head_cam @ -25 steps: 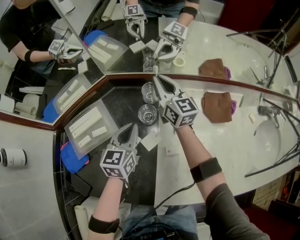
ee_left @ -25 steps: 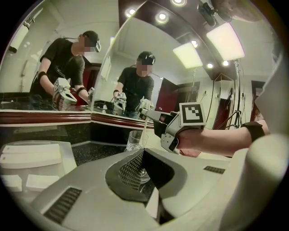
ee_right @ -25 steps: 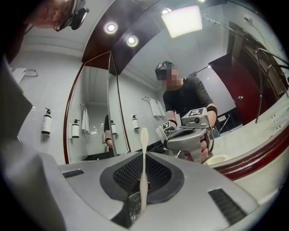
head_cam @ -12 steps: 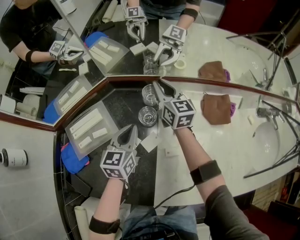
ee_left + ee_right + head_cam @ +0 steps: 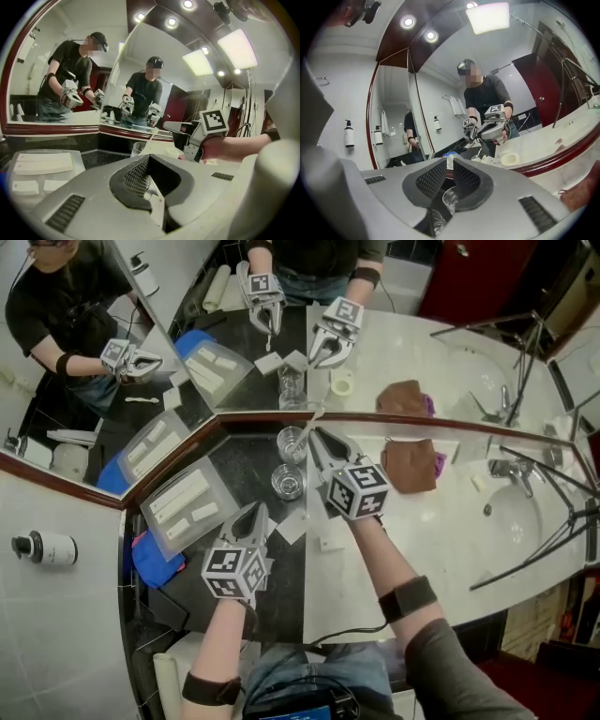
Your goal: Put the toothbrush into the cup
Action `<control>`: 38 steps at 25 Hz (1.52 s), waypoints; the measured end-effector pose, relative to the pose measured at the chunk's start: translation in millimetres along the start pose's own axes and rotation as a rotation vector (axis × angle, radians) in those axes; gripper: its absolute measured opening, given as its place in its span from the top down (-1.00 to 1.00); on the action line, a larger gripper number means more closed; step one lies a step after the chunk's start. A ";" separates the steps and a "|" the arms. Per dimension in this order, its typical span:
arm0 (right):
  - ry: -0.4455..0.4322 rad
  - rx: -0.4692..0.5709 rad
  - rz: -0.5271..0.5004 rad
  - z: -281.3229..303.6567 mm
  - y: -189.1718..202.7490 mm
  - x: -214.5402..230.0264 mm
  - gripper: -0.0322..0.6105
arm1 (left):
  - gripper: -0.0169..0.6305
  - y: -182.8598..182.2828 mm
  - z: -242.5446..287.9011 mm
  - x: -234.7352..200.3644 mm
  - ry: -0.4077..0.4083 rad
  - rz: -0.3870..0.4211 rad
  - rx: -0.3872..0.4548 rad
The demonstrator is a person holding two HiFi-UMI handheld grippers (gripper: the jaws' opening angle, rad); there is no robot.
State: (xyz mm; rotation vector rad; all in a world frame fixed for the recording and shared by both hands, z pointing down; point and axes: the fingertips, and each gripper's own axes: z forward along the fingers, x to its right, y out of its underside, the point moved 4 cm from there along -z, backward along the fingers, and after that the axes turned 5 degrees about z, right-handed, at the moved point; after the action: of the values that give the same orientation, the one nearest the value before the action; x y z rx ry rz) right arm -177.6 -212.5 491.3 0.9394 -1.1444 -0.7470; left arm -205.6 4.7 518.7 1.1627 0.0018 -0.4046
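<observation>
Toothbrush: stood in the cup nearest the mirror, its pale upper end leaned over the rim toward the right gripper
Second glass: set just in front of that cup on the dark counter
Right gripper: held over the cup; jaws a little apart, and they have just been closing; the toothbrush's end is seen in the gap at their tips, with no grip on it made out
Left gripper: held nearer the person, apart from both glasses; jaws brought fully together; a white scrap is seen at their tips, and whether it is pinched cannot be told
Tray: laid left of the glasses, white packets in it
Brown cloth: laid on the pale counter, right of the right gripper
</observation>
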 end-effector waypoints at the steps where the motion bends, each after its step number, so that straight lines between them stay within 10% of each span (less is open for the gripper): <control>1: 0.000 -0.001 -0.001 -10.2 -5.5 -4.7 0.74 | 0.94 -4.0 -5.8 1.6 -0.002 -0.002 0.002; 22: 0.106 -0.095 0.009 -226.9 -14.2 -31.3 0.86 | 0.94 -36.2 -104.9 46.4 -0.007 0.126 0.034; 38: 0.181 -0.143 0.094 -261.0 31.0 -52.6 0.86 | 0.94 -23.2 -132.9 47.9 0.005 0.183 0.045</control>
State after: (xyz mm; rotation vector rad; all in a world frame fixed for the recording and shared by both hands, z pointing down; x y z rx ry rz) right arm 61.2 -94.2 463.0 0.8101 -0.9573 -0.6448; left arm -141.0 100.6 434.3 1.1975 -0.1091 -0.2407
